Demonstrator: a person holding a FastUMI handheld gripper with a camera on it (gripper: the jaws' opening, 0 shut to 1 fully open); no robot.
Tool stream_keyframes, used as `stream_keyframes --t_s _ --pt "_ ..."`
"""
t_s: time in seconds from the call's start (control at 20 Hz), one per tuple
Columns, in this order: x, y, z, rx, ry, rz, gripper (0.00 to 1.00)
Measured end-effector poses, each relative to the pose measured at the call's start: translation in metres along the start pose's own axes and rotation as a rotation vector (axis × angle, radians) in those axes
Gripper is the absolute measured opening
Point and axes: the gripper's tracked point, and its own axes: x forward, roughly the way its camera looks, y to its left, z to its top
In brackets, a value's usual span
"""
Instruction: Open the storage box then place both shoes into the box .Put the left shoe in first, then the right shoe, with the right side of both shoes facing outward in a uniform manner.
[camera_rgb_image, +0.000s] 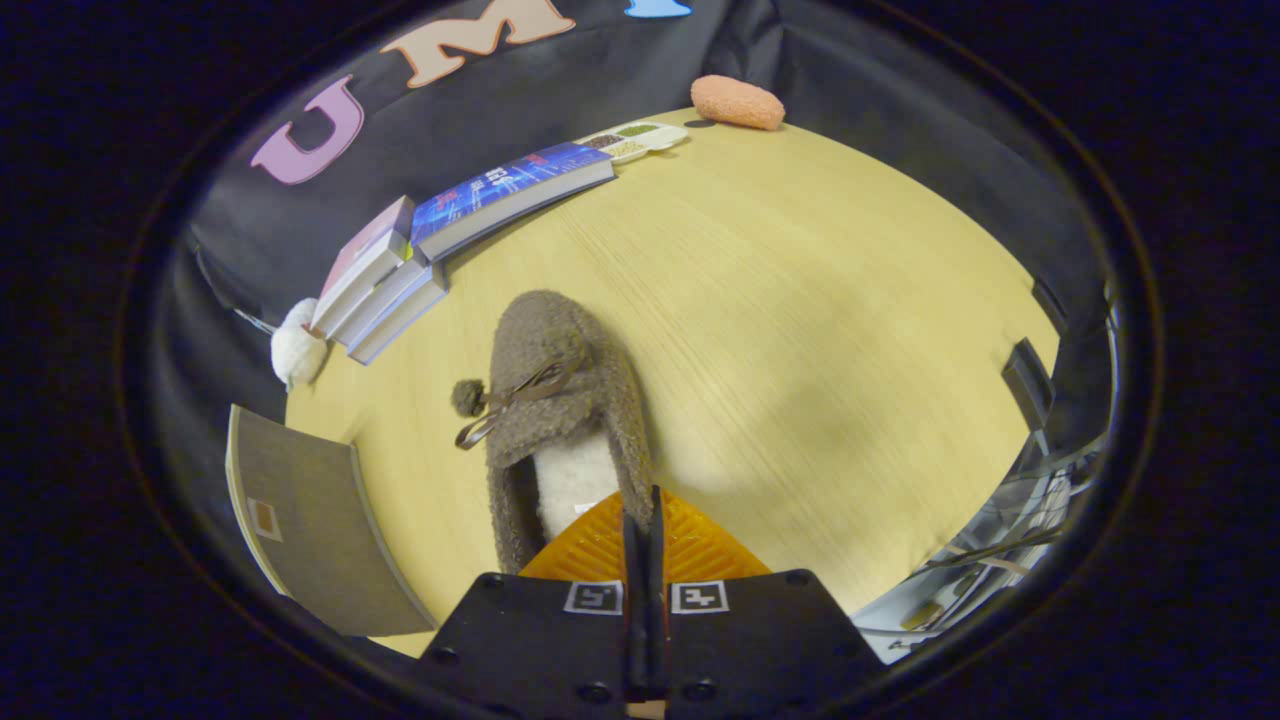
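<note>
A brown fuzzy slipper (560, 380) with a white lining, a thin bow and a pompom points away from me over the wooden table (820, 300). My gripper (642, 505) is shut, its two fingers pressed together on the right rim of the slipper's opening near the heel. A soft shadow lies on the table just right of the slipper. A clear plastic storage box (1000, 560) shows partly to the right of the fingers, at the table's near right edge.
A flat grey panel (310, 530) lies left of the fingers. A stack of books (385, 290) and a blue book (510, 190) sit beyond the slipper, with a white fluffy thing (297, 350) beside them. Far back lie a small divided tray (635, 140) and an orange fuzzy object (738, 102).
</note>
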Motion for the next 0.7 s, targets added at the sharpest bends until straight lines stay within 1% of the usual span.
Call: stream_keyframes --t_s 0.1,0.3,0.5,0.7 --pt "-0.007 0.009 0.001 0.007 -0.012 0.019 0.04" --pt "-0.031 0.047 0.009 0.015 -0.033 0.104 0.04" --pt "-0.063 0.1 0.021 0.002 -0.074 0.199 0.04" --pt "-0.096 0.158 0.022 -0.035 -0.096 0.299 0.04"
